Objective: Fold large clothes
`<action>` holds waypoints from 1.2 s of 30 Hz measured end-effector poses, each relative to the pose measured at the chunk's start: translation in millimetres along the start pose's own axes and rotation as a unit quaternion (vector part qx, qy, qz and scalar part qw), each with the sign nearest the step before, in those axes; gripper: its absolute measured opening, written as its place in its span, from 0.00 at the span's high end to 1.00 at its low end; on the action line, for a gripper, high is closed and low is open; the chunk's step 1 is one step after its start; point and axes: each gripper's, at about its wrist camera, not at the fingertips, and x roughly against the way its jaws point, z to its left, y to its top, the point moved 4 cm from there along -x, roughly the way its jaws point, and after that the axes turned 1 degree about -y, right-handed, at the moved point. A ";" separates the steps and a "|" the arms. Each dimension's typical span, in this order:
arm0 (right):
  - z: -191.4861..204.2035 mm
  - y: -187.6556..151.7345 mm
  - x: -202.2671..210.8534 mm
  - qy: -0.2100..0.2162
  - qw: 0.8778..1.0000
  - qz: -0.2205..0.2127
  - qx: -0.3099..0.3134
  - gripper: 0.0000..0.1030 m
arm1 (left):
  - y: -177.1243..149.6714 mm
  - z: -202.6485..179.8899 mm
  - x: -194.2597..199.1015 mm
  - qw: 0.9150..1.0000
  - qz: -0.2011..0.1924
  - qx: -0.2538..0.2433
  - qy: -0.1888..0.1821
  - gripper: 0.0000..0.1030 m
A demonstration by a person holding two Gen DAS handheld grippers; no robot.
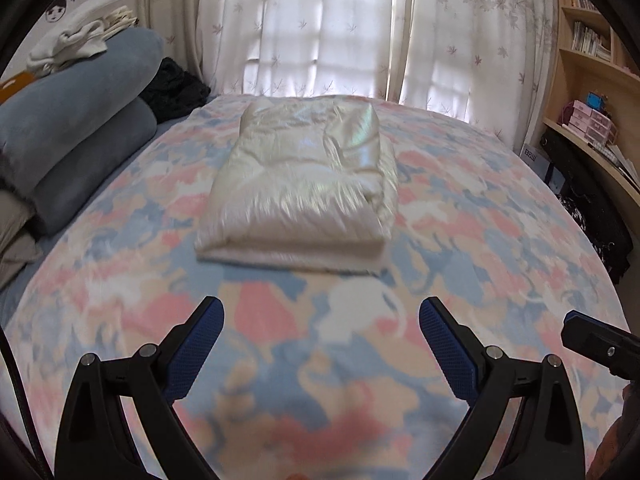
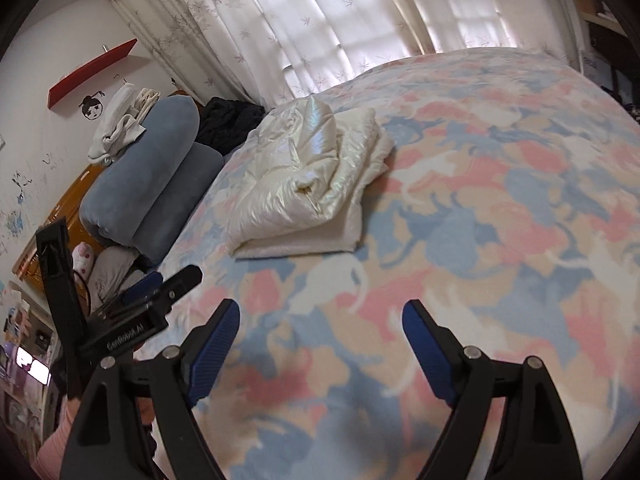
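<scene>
A shiny cream-white padded garment [image 1: 304, 184] lies folded into a thick rectangular bundle on the bed's pink, blue and beige patterned cover [image 1: 320, 360]. It also shows in the right wrist view [image 2: 308, 184], up and left of centre. My left gripper [image 1: 320, 316] is open and empty, held above the cover on the near side of the bundle, apart from it. My right gripper [image 2: 320, 316] is open and empty, also nearer than the bundle and to its right. The left gripper [image 2: 160, 284] shows at the left of the right wrist view.
Two rolled blue-grey blankets [image 1: 68, 148] lie along the bed's left side with white clothes [image 1: 80, 40] on top and a black garment [image 1: 176, 88] behind. Curtains [image 1: 328, 28] hang behind the bed. Wooden shelves [image 1: 592, 80] stand at the right.
</scene>
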 end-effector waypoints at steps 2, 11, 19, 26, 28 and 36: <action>-2.6 -10.6 9.0 -0.017 1.000 0.002 0.003 0.17 | -15.9 -8.5 11.2 1.000 0.009 0.008 0.001 0.05; -14.6 -64.4 54.6 -0.056 0.998 0.017 0.001 0.17 | -63.7 -51.1 72.3 1.000 0.005 0.002 -0.003 0.05; -16.2 -89.8 101.3 -0.082 0.997 0.002 0.017 0.17 | -90.8 -78.7 106.5 1.000 0.015 -0.002 -0.007 0.05; -20.0 -90.4 128.0 -0.105 0.994 -0.017 0.029 0.16 | -89.4 -89.6 128.0 1.000 0.002 -0.016 0.006 0.05; -22.0 -89.3 132.8 -0.114 0.993 -0.023 0.029 0.16 | -86.4 -90.8 130.9 1.000 0.001 -0.019 0.010 0.05; -19.7 -85.6 142.5 -0.110 0.993 -0.036 0.033 0.08 | -77.2 -100.4 144.5 1.000 -0.016 -0.025 0.007 0.03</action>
